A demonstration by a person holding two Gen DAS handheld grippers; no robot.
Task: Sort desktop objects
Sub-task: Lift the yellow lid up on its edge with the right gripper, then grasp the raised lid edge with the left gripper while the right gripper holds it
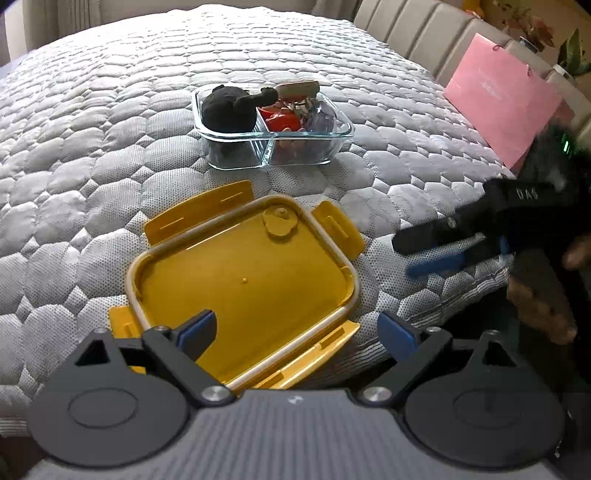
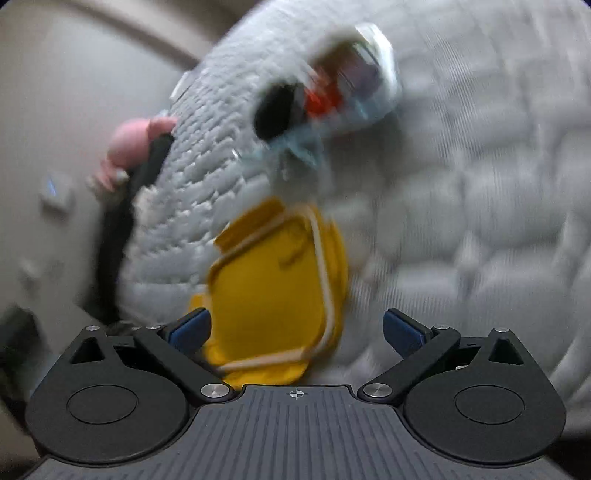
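Observation:
A yellow lid [image 1: 243, 284] lies upside down on the quilted grey bed cover [image 1: 110, 129]. Behind it stands a two-compartment glass box [image 1: 273, 144], with a black plush toy [image 1: 231, 109] in the left part and red and mixed small items [image 1: 291, 114] in the right. My left gripper [image 1: 295, 332] is open and empty over the lid's near edge. My right gripper [image 2: 295, 330] is open and empty; its view is motion-blurred and shows the lid [image 2: 273, 291] and the box [image 2: 343, 92]. The right gripper also shows at the right of the left wrist view [image 1: 436, 254].
A pink paper bag [image 1: 506, 107] leans against the padded headboard [image 1: 424, 29] at the back right. The bed's edge runs along the right [image 1: 461, 295]. In the right wrist view the hand on the left gripper's handle [image 2: 129, 144] shows at the left.

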